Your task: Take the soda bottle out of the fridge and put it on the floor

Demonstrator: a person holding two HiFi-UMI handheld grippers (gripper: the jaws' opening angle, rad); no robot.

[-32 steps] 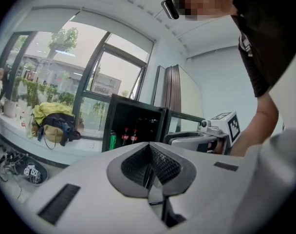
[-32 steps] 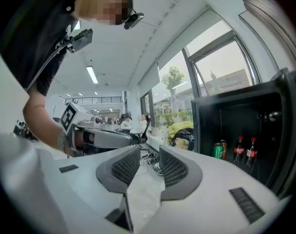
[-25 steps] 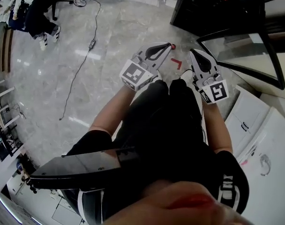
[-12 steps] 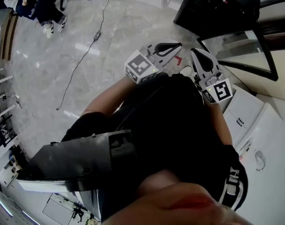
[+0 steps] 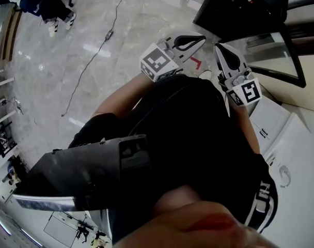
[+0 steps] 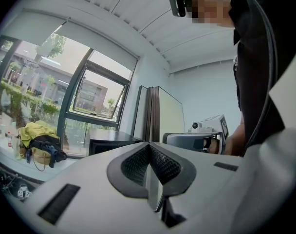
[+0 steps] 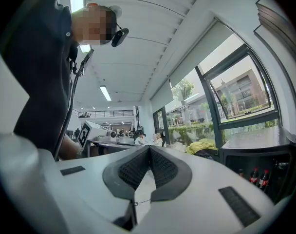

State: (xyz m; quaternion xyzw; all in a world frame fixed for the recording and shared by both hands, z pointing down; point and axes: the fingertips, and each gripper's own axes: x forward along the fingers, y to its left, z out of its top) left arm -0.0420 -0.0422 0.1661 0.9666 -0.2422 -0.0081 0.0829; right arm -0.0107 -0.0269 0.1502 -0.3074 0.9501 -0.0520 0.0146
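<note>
Both grippers are held out in front of the person's black-clothed body, above the grey marble floor (image 5: 121,45). The left gripper (image 5: 202,36) points toward 1 o'clock in the head view. Its jaws are clenched with nothing between them, and in its own view the ribbed pads (image 6: 163,164) meet along a single seam. The right gripper (image 5: 218,46) sits just beside it on the 3 o'clock side and points toward 12 o'clock. It is likewise closed tight and empty, the pads pressed flat together.

The soda bottles (image 7: 255,176) are two dark bottles with red caps, standing upright inside the black fridge (image 7: 257,155) at 4 o'clock in the right gripper view, well apart from both grippers. In the head view the fridge fills the 1 o'clock corner with a green light near its top edge, and the bottles cannot be made out there. A glass door (image 5: 273,53) in a dark frame stands just below the fridge in that view, near the right gripper.

A red tape mark (image 5: 194,63) lies on the floor between the two grippers' tips. A cable (image 5: 90,66) trails across the floor at 10 o'clock. A white cabinet (image 5: 286,138) sits at 4 o'clock. In the left gripper view a yellow bundle (image 6: 33,130) rests by the window (image 6: 89,91) at 9 o'clock.
</note>
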